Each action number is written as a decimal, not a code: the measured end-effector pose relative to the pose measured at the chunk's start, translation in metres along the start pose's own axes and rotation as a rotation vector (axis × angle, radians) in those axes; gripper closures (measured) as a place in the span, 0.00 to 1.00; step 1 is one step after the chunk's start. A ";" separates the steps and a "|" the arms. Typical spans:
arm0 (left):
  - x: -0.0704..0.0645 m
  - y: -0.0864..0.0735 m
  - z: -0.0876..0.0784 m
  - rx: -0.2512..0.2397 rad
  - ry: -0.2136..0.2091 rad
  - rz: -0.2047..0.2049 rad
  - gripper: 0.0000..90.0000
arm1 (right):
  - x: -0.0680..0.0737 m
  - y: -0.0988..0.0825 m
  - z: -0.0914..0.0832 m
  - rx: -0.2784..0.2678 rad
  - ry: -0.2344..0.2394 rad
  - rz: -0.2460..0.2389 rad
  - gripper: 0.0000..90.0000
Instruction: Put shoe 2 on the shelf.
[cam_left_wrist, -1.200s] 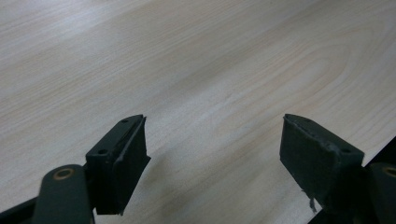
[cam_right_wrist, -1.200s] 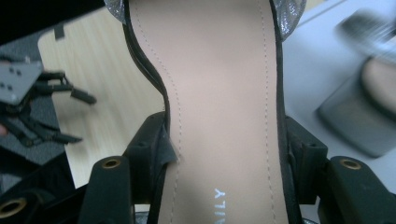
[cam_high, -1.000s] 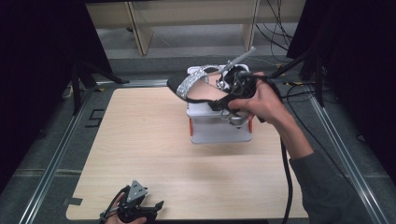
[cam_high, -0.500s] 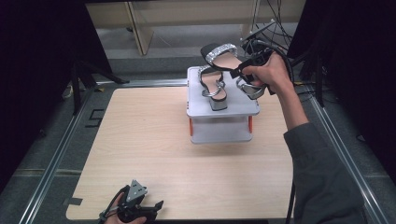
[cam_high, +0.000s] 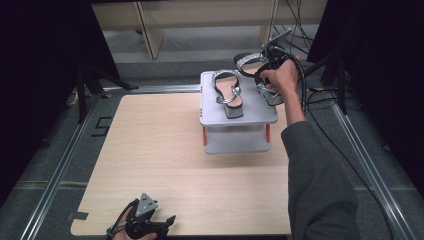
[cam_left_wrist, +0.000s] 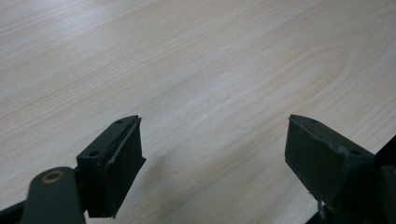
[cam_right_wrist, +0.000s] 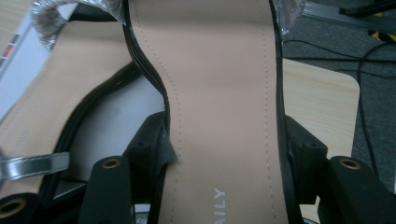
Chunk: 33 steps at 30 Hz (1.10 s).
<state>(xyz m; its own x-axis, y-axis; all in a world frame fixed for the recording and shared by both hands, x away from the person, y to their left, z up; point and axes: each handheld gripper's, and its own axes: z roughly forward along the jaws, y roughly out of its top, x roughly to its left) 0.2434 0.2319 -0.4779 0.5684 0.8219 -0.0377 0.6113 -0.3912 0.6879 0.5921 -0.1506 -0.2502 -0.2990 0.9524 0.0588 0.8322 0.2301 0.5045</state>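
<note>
Sandal (cam_right_wrist: 219, 102) between right gripper (cam_right_wrist: 224, 154) jaws

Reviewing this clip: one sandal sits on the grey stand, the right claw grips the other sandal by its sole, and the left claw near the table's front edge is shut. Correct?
Not quite: the left claw is open, its jaws standing wide apart over bare table in the left gripper view. The rest holds: one sandal sits on the grey stand, and the right claw grips the other sandal by its sole.
</note>
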 end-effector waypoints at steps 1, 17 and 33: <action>0.000 0.000 0.000 0.000 0.001 0.001 0.20 | 0.000 0.000 0.003 0.008 -0.009 0.005 0.47; 0.001 0.000 -0.003 0.032 -0.017 0.022 0.20 | 0.004 -0.006 0.040 0.057 -0.057 0.107 0.45; -0.001 -0.001 0.000 0.007 -0.007 0.010 0.20 | 0.009 -0.005 0.035 0.111 0.066 0.254 0.30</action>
<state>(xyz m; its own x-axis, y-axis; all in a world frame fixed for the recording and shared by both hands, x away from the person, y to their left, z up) 0.2425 0.2315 -0.4781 0.5783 0.8151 -0.0359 0.6095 -0.4024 0.6830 0.6013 -0.1361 -0.2819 -0.1006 0.9682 0.2289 0.9292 0.0092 0.3696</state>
